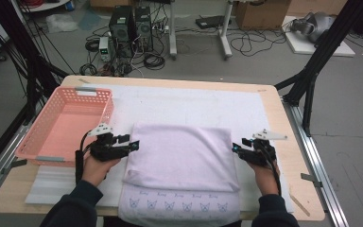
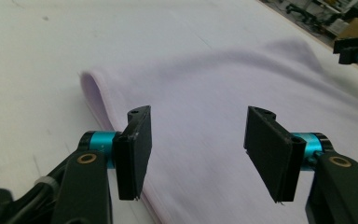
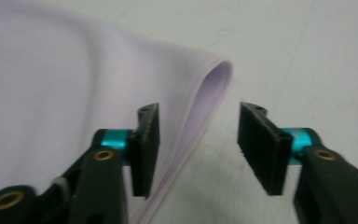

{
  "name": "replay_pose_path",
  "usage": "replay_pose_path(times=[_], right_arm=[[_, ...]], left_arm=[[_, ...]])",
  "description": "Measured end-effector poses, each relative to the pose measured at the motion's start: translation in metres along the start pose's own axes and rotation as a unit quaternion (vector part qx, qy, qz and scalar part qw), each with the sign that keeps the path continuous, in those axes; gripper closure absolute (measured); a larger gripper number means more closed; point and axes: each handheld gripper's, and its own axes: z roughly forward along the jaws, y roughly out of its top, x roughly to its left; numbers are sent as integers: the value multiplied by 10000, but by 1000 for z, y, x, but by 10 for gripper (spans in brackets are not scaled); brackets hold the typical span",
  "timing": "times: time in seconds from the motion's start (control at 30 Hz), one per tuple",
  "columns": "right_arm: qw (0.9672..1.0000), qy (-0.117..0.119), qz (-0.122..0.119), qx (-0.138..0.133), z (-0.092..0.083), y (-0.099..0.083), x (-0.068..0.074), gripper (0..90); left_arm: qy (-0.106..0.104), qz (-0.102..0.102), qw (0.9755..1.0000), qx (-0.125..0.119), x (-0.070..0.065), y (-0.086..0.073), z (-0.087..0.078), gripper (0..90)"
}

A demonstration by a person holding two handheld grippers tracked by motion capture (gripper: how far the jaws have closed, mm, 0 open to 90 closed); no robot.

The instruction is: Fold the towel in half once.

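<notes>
A pale lilac cloth (image 1: 182, 156) lies folded on the white mat (image 1: 194, 101), with a band of small printed figures along its near edge. My left gripper (image 1: 134, 144) hovers at the cloth's left edge, pointing right. Its jaws stand open over the cloth (image 2: 214, 84) with nothing between the pads (image 2: 198, 154). My right gripper (image 1: 236, 147) is at the cloth's right edge, pointing left. It is open too (image 3: 198, 144), and the rounded fold of the cloth (image 3: 51, 70) runs just under its left jaw. The right gripper (image 2: 356, 49) also appears far off in the left gripper view.
A pink plastic basket (image 1: 106, 111) stands at the table's left, close behind my left hand. The white mat covers most of the wooden table (image 1: 283, 123). Black frame legs rise at both sides of the table; cables and computer cases sit on the floor beyond.
</notes>
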Motion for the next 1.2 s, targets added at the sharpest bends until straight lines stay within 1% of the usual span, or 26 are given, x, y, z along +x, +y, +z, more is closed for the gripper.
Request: replay_pose_path(times=[0.03,0.1,0.17,0.2,0.23,0.27,0.33,0.37,0.4,0.43,0.5,0.53,0.57,0.63,0.7,0.73,0.77,0.83,0.9,0.93,1.0,1.03,1.07,1.1,1.17,1.2], right_arm=[[10000,-70,40,13,9,5,-3,413],[9997,-171,-5,173,26,13,-8,359],[9995,-100,-79,286,44,19,-12,257],[9992,-44,-62,381,52,21,-12,217],[9987,-81,-85,505,61,22,-12,206],[9978,-105,-94,648,67,23,-11,171],[9980,-119,-123,615,71,25,-10,180],[9977,-145,-147,648,71,26,-10,234],[9975,-152,-171,670,69,27,-11,393],[9975,-44,-238,658,66,28,-12,545],[9968,-104,-410,674,64,29,-12,695],[9965,-70,-485,679,63,29,-13,768],[9961,-119,-551,673,63,29,-13,799],[9965,-170,-551,605,65,29,-15,811],[9972,-214,-451,564,66,29,-14,806],[9975,-196,-382,556,66,28,-15,779],[9980,-161,-272,556,65,28,-16,721],[9984,-161,-150,515,62,28,-20,583],[9987,28,19,514,60,27,-23,558],[9983,-20,-31,577,60,26,-22,549],[9981,8,-31,616,62,26,-21,559],[9980,-3,-57,626,63,26,-20,585],[9980,14,-81,630,63,26,-20,618],[9979,34,-83,639,63,26,-19,676],[9977,154,-121,656,63,27,-18,785],[9975,223,-155,660,63,27,-18,825]], left_arm=[[51,-18,10000,-40,3,4,6,412],[141,-7,9998,-110,7,12,17,404],[155,-79,9998,-127,11,18,24,399],[187,-112,9997,-131,12,20,27,395],[216,-162,9994,-200,13,20,28,395],[242,-187,9994,-165,14,20,29,392],[256,-234,9994,32,15,17,31,377],[250,-215,9994,118,17,17,33,362],[316,-189,9992,147,17,16,34,359],[384,-144,9990,150,19,16,35,359],[496,-136,9986,71,25,15,37,357],[694,-116,9975,79,27,15,38,357],[723,-174,9971,138,30,17,40,363],[694,-170,9973,175,32,23,45,361],[622,-123,9979,138,34,30,50,356],[635,-95,9978,144,35,32,52,344],[628,-125,9978,180,37,34,56,343],[744,-131,9969,237,42,32,62,344],[888,-228,9950,395,48,28,69,345],[935,-253,9941,494,50,25,72,350],[921,-203,9937,613,51,21,77,354],[891,-119,9940,616,51,20,78,346],[866,-99,9944,606,50,20,79,322],[902,-53,9939,631,50,21,79,330],[939,70,9934,655,49,20,79,383],[986,204,9924,704,48,20,79,430]])
